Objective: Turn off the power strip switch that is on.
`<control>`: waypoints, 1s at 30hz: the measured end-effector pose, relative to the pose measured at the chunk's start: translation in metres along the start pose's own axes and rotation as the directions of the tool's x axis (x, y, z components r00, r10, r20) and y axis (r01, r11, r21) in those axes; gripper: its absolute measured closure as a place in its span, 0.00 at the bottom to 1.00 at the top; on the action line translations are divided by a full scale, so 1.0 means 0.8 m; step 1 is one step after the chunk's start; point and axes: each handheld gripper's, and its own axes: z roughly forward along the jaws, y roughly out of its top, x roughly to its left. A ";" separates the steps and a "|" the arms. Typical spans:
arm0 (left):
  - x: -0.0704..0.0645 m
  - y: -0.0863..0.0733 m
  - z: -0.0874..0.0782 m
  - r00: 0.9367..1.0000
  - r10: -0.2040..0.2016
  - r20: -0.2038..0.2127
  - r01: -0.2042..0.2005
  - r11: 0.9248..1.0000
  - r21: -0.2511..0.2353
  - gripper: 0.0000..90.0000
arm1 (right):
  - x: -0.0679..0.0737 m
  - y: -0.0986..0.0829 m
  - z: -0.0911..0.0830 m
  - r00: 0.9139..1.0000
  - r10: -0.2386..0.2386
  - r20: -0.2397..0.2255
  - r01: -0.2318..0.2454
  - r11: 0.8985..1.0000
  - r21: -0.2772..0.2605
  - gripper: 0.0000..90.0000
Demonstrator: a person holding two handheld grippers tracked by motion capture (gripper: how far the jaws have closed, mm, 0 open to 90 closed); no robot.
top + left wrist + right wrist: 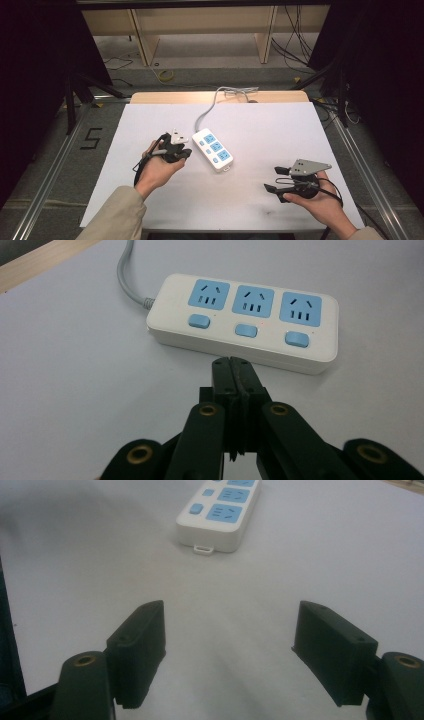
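Observation:
A white power strip [213,149] with three blue sockets and three blue switches lies on the white table sheet, its grey cable [210,107] running to the far edge. In the left gripper view the power strip [245,320] lies just beyond my left gripper [233,361], whose jaws are pressed together with nothing between them. From above, the left gripper [188,152] sits just left of the strip. My right gripper [272,179] hovers at the front right, open and holding nothing. In the right gripper view the right gripper [227,625] points toward the power strip's [220,510] near end.
The white sheet [280,130] covers the table, with a wooden edge [165,97] at the back. Loose cables [295,50] lie on the floor beyond, near wooden shelving legs. Metal rails [52,165] flank the table on both sides.

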 end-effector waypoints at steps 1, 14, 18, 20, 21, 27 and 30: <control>0.000 0.001 0.001 1.000 -0.001 0.000 0.001 1.000 0.000 1.00 | 0.000 0.000 0.000 1.000 0.000 0.000 0.000 1.000 0.000 0.32; -0.001 0.010 0.009 1.000 0.004 0.000 -0.004 1.000 0.005 1.00 | 0.000 0.000 0.000 1.000 -0.004 -0.002 0.004 1.000 0.000 0.32; 0.000 0.011 0.012 1.000 0.003 0.002 -0.003 1.000 0.009 1.00 | 0.000 0.000 0.000 1.000 -0.003 0.000 0.003 1.000 0.002 0.32; 0.000 0.012 0.013 1.000 0.004 0.002 -0.004 1.000 0.011 1.00 | 0.000 0.000 0.000 1.000 0.000 0.001 0.000 1.000 0.000 0.32; 0.000 0.012 0.014 1.000 0.004 0.001 -0.004 1.000 0.014 1.00 | 0.000 0.000 0.000 1.000 -0.001 0.000 0.001 1.000 0.000 0.32; 0.000 0.015 0.017 1.000 0.000 0.002 0.000 1.000 0.010 1.00 | -0.001 0.000 0.000 1.000 -0.006 -0.001 0.006 1.000 0.001 0.32; 0.000 0.017 0.019 1.000 -0.001 0.003 0.001 1.000 0.012 1.00 | 0.000 0.000 0.000 1.000 -0.004 -0.001 0.004 1.000 0.003 0.32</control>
